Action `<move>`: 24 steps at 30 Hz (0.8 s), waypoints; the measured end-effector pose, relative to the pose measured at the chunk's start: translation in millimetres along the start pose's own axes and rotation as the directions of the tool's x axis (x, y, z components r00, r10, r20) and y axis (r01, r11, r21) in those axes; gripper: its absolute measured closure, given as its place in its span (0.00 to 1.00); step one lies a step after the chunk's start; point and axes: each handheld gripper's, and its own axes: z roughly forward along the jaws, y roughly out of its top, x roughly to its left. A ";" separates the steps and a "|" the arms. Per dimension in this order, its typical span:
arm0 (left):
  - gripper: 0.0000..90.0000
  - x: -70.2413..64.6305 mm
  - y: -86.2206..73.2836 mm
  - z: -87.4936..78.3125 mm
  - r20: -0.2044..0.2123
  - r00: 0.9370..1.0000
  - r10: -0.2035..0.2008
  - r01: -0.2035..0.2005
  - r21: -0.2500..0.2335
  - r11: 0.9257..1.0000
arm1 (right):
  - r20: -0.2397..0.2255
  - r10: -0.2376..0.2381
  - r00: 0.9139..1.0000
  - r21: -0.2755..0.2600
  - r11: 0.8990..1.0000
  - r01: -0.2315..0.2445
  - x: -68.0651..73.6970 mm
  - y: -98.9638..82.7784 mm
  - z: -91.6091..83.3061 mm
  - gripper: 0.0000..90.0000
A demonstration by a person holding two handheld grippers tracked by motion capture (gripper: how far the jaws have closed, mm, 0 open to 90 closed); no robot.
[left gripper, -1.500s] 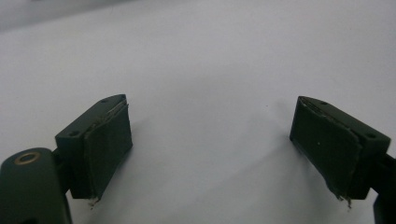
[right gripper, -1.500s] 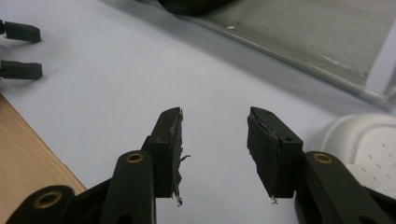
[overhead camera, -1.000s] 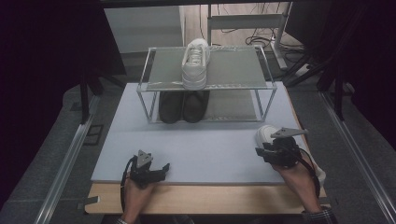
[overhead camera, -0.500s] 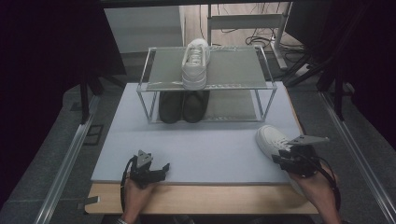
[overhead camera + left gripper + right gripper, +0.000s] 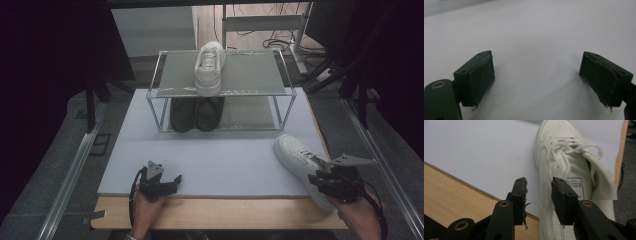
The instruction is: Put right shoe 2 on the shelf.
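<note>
A white lace-up shoe [image 5: 294, 154] lies on the pale mat [image 5: 215, 155] at the right, toe pointing away from me. My right gripper [image 5: 320, 175] hovers over its heel end, jaws a little apart; in the right gripper view [image 5: 539, 185] the shoe's [image 5: 564, 162] side edge lies below the gap and the pads touch nothing. Near the mat's front edge on the left rests my left gripper [image 5: 162, 177]. Its jaws stand wide in the left gripper view [image 5: 536, 56], with bare mat between them.
A metal mesh shoe rack [image 5: 257, 75] stands at the back of the mat, a second white shoe [image 5: 209, 67] on its top shelf and a pair of black shoes [image 5: 195, 114] beneath. The wooden table edge [image 5: 225, 212] runs along the front. Dark stands and cables flank the table.
My right gripper has drawn back toward me and to the right, from over the shoe's middle to its heel. The shoe stayed where it lay. The left gripper has not moved.
</note>
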 end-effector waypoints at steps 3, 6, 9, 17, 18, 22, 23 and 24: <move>0.13 0.0 0.0 0.0 0.000 1.000 0.000 0.000 0.000 1.000 | 0.013 0.009 1.000 0.002 1.000 -0.009 -3.7 -3.3 -2.0 0.71; 0.13 0.0 0.0 0.0 0.000 1.000 0.000 0.000 0.000 1.000 | 0.015 0.017 1.000 0.011 1.000 -0.017 -7.2 -4.4 0.1 0.72; 0.13 0.0 0.0 0.0 0.000 1.000 0.000 0.000 0.000 1.000 | 0.014 0.013 1.000 0.022 1.000 -0.014 -8.5 -3.4 4.6 0.74; 0.13 0.0 0.0 0.0 0.000 1.000 0.000 0.000 0.000 1.000 | 0.043 -0.003 0.999 0.040 0.999 0.001 -7.6 0.4 13.5 0.83; 0.13 0.0 0.0 0.0 0.000 1.000 0.000 0.000 0.000 1.000 | 0.032 0.006 0.999 0.043 0.999 -0.008 -8.3 1.3 13.5 0.87; 0.13 0.0 0.0 0.0 0.000 1.000 0.000 0.000 0.000 1.000 | 0.023 0.024 0.999 0.042 0.999 -0.025 -8.8 1.9 13.3 0.91; 0.13 0.0 0.0 0.0 0.000 1.000 0.000 0.000 0.000 1.000 | 0.014 0.031 0.999 0.040 0.999 -0.032 -9.7 2.0 13.3 0.92; 0.13 0.0 0.0 0.0 0.000 1.000 0.000 0.000 0.000 1.000 | 0.008 0.035 0.999 0.039 0.999 -0.035 -10.1 2.0 13.2 0.92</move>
